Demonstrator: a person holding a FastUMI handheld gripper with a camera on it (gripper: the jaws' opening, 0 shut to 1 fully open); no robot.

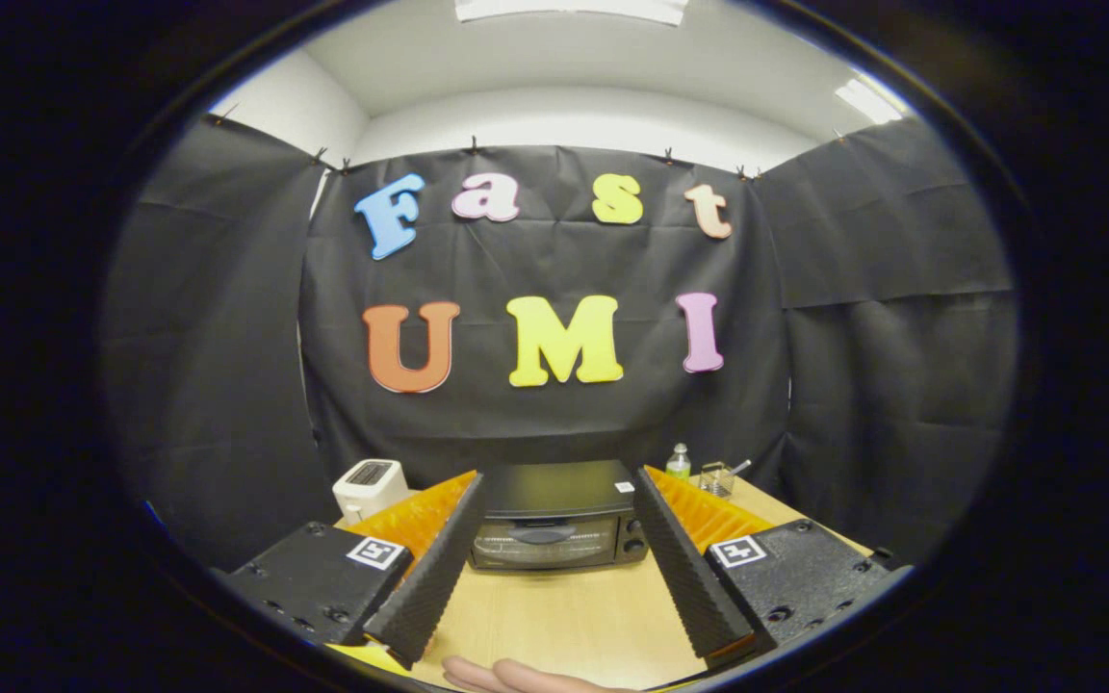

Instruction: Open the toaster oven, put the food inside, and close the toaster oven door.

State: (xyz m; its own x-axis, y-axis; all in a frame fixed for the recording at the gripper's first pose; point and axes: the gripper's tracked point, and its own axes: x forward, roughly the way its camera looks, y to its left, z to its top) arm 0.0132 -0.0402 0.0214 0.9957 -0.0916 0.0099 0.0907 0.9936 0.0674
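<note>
Fingers of your hand-held gripper point(559, 568) stand spread wide, pinching nothing, with bare wood of the desk point(564, 626) showing between them. Straight ahead at twelve o'clock, just beyond the fingertips and framed by the gap, you have the toaster oven point(554, 520): a dark box sitting on the desk, its glass door shut and upright, a long handle across the top of the door, and two round knobs stacked at its three o'clock side. You can see no food between the fingers or in front of the oven door.

At about ten o'clock from the oven, partly hidden behind your left finger, a white toaster point(370, 486) stands on the desk near the black cloth wall. At about two o'clock from the oven, behind your right finger, a small clear bottle point(678, 462) with a green label stands upright, and just beside it, further toward three o'clock, sits a small wire basket point(716, 478) with something poking out of it; what that item is you cannot tell at this size.

At six o'clock, nearer to you than the fingers, a person's hand point(516, 676) lies flat on the desk, apart from both fingers.
</note>
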